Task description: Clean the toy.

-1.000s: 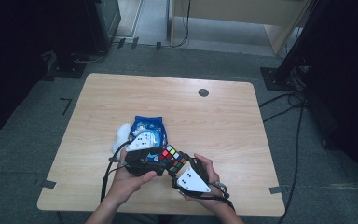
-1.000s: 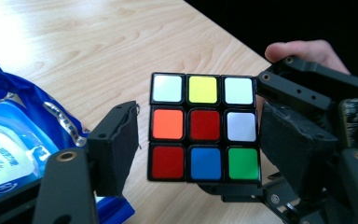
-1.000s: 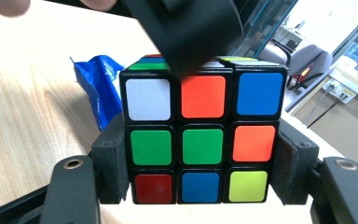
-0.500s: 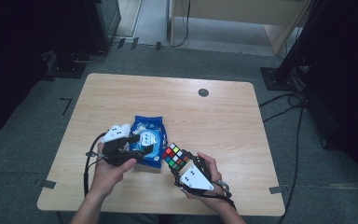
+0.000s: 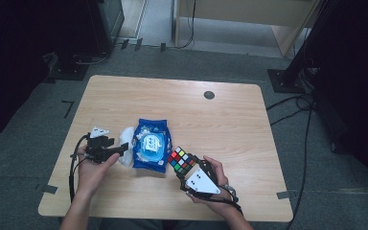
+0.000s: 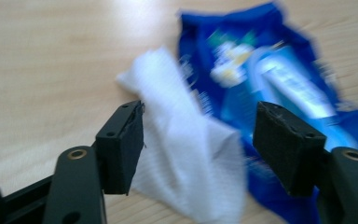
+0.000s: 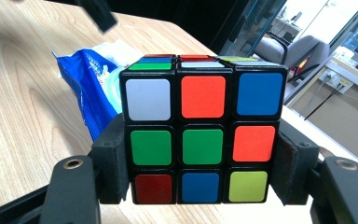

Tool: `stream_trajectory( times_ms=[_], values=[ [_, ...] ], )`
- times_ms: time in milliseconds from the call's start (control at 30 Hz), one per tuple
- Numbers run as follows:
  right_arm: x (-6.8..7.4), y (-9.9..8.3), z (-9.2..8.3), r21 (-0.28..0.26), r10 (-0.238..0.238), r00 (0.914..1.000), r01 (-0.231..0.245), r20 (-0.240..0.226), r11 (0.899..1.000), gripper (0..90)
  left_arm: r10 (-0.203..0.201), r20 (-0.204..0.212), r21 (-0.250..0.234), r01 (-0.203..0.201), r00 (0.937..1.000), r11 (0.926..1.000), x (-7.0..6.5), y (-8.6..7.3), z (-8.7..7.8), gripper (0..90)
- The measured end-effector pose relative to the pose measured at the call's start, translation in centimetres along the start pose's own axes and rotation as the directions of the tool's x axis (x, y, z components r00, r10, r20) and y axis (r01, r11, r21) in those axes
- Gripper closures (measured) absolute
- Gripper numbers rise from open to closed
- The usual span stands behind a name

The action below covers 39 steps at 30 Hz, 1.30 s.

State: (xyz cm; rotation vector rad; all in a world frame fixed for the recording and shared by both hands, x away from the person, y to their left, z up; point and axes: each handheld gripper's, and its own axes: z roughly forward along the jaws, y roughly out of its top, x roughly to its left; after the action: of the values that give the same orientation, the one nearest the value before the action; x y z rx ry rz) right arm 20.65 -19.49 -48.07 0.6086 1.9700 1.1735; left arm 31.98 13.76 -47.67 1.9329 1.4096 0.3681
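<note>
A scrambled puzzle cube (image 7: pixel 203 135) sits between the two black jaws of my right gripper (image 7: pixel 200 163), which is shut on its lower sides; in the high view the cube (image 5: pixel 182 160) is held just above the table near the front edge. A blue wet-wipe packet (image 5: pixel 150 145) lies flat at the table's front left, with a white wipe (image 6: pixel 186 149) sticking out of its left side. My left gripper (image 6: pixel 198 135) hangs open over that wipe, one jaw on each side, nothing pinched. From above, the left gripper (image 5: pixel 117 149) points right at the wipe (image 5: pixel 125 148).
The wooden table (image 5: pixel 220 120) has a dark round grommet (image 5: pixel 209 95) near its far edge. Cables trail from both grippers off the front edge. Dark stands and cables crowd the floor around the table.
The left gripper has swung left, away from the cube, across the packet to the wipe at its left side. The right gripper holds the cube in nearly the same spot.
</note>
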Motion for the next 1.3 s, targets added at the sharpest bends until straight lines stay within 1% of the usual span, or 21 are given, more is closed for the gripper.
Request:
stream_trajectory(
  times_ms=[133,200,267,400,467,533,600,667,700,733,767,833,933,967,1000,1033,1067,1133,1167,1233,1300],
  values=[
    [0.0,0.0,0.0,0.002,0.001,1.0,-0.001,-0.004,1.0,34.5,0.048,-0.067,0.059,-0.045,0.9966,0.9973,-0.3,-0.7,1.6,45.2],
    [0.0,0.0,0.0,0.003,0.003,1.0,-0.003,-0.002,1.0,34.5,0.099,-0.106,0.085,-0.09,0.9894,0.9923,-0.8,-1.0,2.1,50.6],
    [-0.1,-0.1,0.0,0.003,0.004,1.0,-0.004,-0.002,1.0,34.5,0.137,-0.136,0.092,-0.125,0.9812,0.9879,-1.1,-1.2,2.4,59.9],
    [-0.1,-0.1,0.0,0.001,0.003,1.0,-0.003,-0.002,1.0,34.5,0.158,-0.148,0.048,-0.153,0.9763,0.9871,-1.4,-1.2,2.0,81.7],
    [-0.1,-0.1,-0.1,0.001,0.003,1.0,-0.003,-0.001,1.0,34.5,0.157,-0.125,0.015,-0.156,0.9797,0.9876,-1.3,-1.1,1.3,86.5],
    [-0.2,-0.1,-0.1,0.0,0.006,1.0,-0.006,-0.001,1.0,34.5,0.134,-0.076,-0.039,-0.138,0.988,0.9897,-1.3,-0.8,0.4,87.8],
    [-0.2,-0.1,-0.1,0.0,0.007,1.0,-0.007,-0.001,1.0,34.5,0.145,-0.013,-0.102,-0.145,0.9894,0.9841,-1.8,-0.4,-0.7,88.6],
    [-0.2,-0.1,0.0,0.001,0.01,1.0,-0.01,-0.002,1.0,34.5,0.17,0.061,-0.175,-0.157,0.9836,0.972,-2.9,0.1,-2.0,88.9],
    [-0.2,-0.1,0.0,0.001,0.011,0.9999,-0.011,-0.002,1.0,34.5,0.187,0.106,-0.213,-0.161,0.9766,0.9636,-3.6,0.4,-2.7,88.9],
    [-0.2,-0.1,0.0,0.001,0.013,0.9999,-0.013,-0.003,1.0,34.5,0.214,0.155,-0.243,-0.172,0.9645,0.9545,-4.5,0.6,-3.2,88.9],
    [-0.2,-0.1,0.0,0.001,0.014,0.9999,-0.014,-0.004,1.0,34.5,0.236,0.217,-0.263,-0.176,0.9471,0.9485,-5.5,0.8,-3.7,88.9],
    [-0.1,-0.1,0.0,0.002,0.014,0.9999,-0.014,-0.006,1.0,34.5,0.282,0.363,-0.294,-0.178,0.8884,0.9392,-7.8,1.1,-4.4,88.8],
    [0.0,0.0,0.1,0.002,0.013,0.9999,-0.013,-0.008,1.0,34.5,0.356,0.474,-0.323,-0.217,0.8055,0.9212,-11.5,1.0,-5.1,88.8],
    [0.0,0.0,0.0,0.001,0.011,0.9999,-0.011,-0.009,1.0,34.5,0.375,0.498,-0.333,-0.226,0.7819,0.9153,-12.6,0.8,-5.2,88.7],
    [0.0,0.0,0.0,0.0,0.011,0.9999,-0.011,-0.008,1.0,34.5,0.388,0.517,-0.339,-0.235,0.7626,0.9113,-13.6,0.7,-5.3,88.6],
    [0.1,0.0,0.0,-0.001,0.01,0.9999,-0.01,-0.008,1.0,34.5,0.399,0.53,-0.34,-0.244,0.7481,0.9084,-14.4,0.6,-5.4,88.5],
    [0.1,0.0,0.0,-0.001,0.011,0.9999,-0.011,-0.009,1.0,34.5,0.413,0.532,-0.342,-0.259,0.7392,0.9034,-15.0,0.4,-5.3,88.5],
    [0.1,0.0,0.0,-0.001,0.008,0.9999,-0.008,-0.012,1.0,34.5,0.426,0.525,-0.339,-0.279,0.7366,0.8986,-15.8,0.2,-5.1,88.3],
    [0.2,0.1,0.0,-0.001,0.006,0.9999,-0.006,-0.013,1.0,34.5,0.429,0.516,-0.337,-0.284,0.7414,0.8976,-16.0,0.1,-5.0,88.3],
    [0.4,0.1,0.0,-0.006,0.0,0.9997,0.0,-0.024,1.0,34.5,0.423,0.493,-0.33,-0.287,0.7604,0.8994,-16.1,0.0,-4.7,88.2],
    [0.6,0.3,-0.1,-0.014,-0.016,0.9996,0.016,-0.024,1.0,34.5,0.403,0.502,-0.323,-0.266,0.7652,0.908,-15.7,0.0,-4.4,88.1]
  ],
)
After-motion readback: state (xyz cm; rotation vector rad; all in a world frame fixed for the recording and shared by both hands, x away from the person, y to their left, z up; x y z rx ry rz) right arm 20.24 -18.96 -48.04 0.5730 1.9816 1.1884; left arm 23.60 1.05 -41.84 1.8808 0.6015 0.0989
